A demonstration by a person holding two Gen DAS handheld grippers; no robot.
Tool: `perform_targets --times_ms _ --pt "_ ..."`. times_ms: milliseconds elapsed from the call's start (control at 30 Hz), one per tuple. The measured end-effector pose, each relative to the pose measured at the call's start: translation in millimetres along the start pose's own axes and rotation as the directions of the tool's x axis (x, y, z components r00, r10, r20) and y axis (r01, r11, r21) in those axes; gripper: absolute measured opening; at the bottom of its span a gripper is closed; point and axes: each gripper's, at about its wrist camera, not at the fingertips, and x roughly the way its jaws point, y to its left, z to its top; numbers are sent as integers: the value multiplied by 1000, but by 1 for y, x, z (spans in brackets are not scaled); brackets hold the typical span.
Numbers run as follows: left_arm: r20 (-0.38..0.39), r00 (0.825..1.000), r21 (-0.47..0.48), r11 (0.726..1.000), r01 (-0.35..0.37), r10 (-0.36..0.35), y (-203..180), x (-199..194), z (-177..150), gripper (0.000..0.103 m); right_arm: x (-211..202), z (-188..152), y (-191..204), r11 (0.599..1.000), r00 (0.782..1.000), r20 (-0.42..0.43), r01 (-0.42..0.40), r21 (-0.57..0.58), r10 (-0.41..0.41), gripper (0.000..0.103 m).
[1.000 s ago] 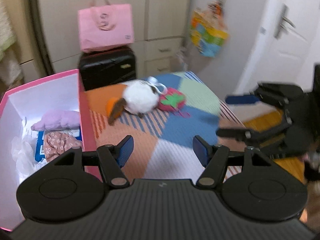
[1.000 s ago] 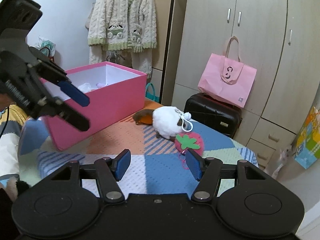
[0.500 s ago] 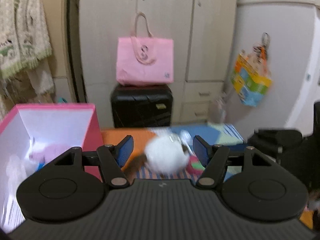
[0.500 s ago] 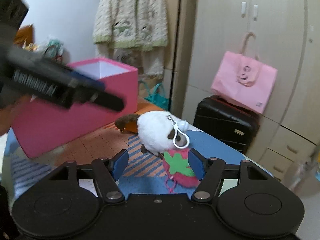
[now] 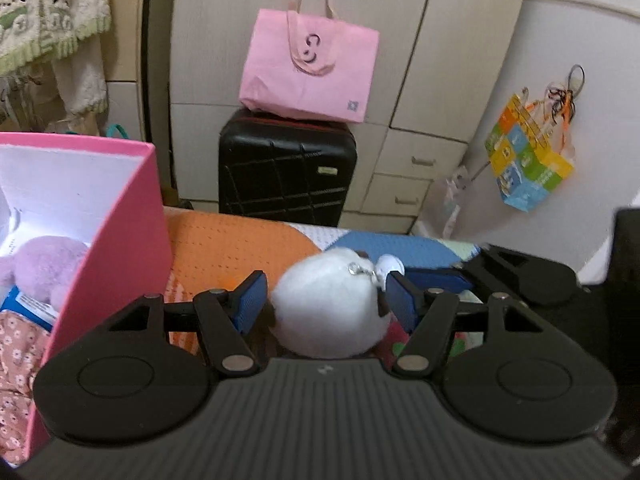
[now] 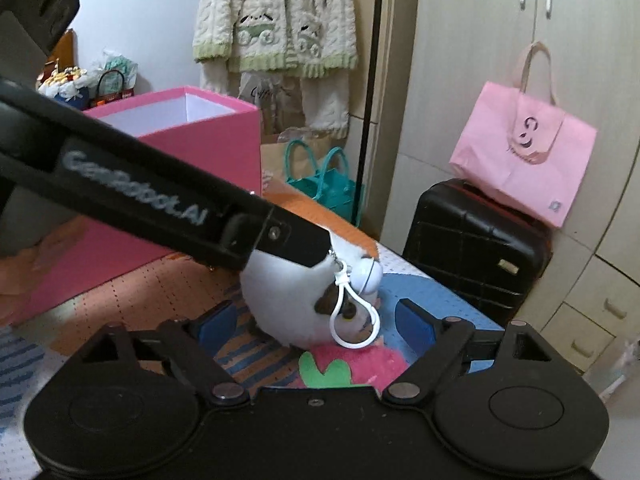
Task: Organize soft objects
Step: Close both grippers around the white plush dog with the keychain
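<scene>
A white round plush [image 5: 328,312] with a white keyring clip lies on the patchwork blanket [image 5: 224,248]. It sits between the open fingers of my left gripper [image 5: 322,302], which straddle it with small gaps. In the right wrist view the plush [image 6: 292,304] and a pink strawberry plush [image 6: 352,368] lie between the open fingers of my right gripper [image 6: 312,328]; the left gripper's arm [image 6: 160,204] crosses above the white plush. The pink box [image 5: 132,240] at left holds a purple plush [image 5: 40,264] and floral fabric [image 5: 16,360].
A black suitcase [image 5: 286,172] with a pink bag [image 5: 310,64] on top stands beyond the blanket's far edge, before beige wardrobes. A teal bag [image 6: 324,180] sits by the box. A knitted cardigan [image 6: 276,20] hangs on the wall. A colourful bag [image 5: 528,160] hangs at right.
Both grippers have moved forward and down to the two plushes. My left gripper now straddles the white plush; my right gripper has closed in on the strawberry and white plush.
</scene>
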Motion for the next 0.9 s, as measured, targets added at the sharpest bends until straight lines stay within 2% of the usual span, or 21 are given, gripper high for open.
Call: perform_targets --times_ms 67,167,267,367,400,533,733,900 --pt "-29 1000 18 1000 10 -9 -1 2 -2 65 7 0 -3 1000 1000 -2 -25 5 25 89" --pt "-53 999 69 998 -10 13 -7 6 -5 65 14 -1 -6 997 998 2 -70 12 70 89" --pt "-63 998 73 997 -15 19 -8 7 -6 65 16 -4 -7 996 995 34 -93 18 92 88" --pt "-64 998 74 997 -7 12 -7 4 -6 65 15 -7 -6 996 995 57 -85 21 83 83" --pt "-64 998 73 997 -4 8 -7 4 -6 65 14 -8 -7 997 995 62 -79 23 77 78" --pt "-63 998 85 996 -2 8 -9 2 -6 64 8 -11 -8 996 994 73 -78 36 75 75" --pt "-61 998 115 993 -11 18 -16 -9 -9 64 -3 -14 5 999 995 96 -39 13 38 74" --pt "-23 1000 143 990 -4 8 -23 -29 -12 64 -21 -12 11 998 992 124 -42 39 37 74"
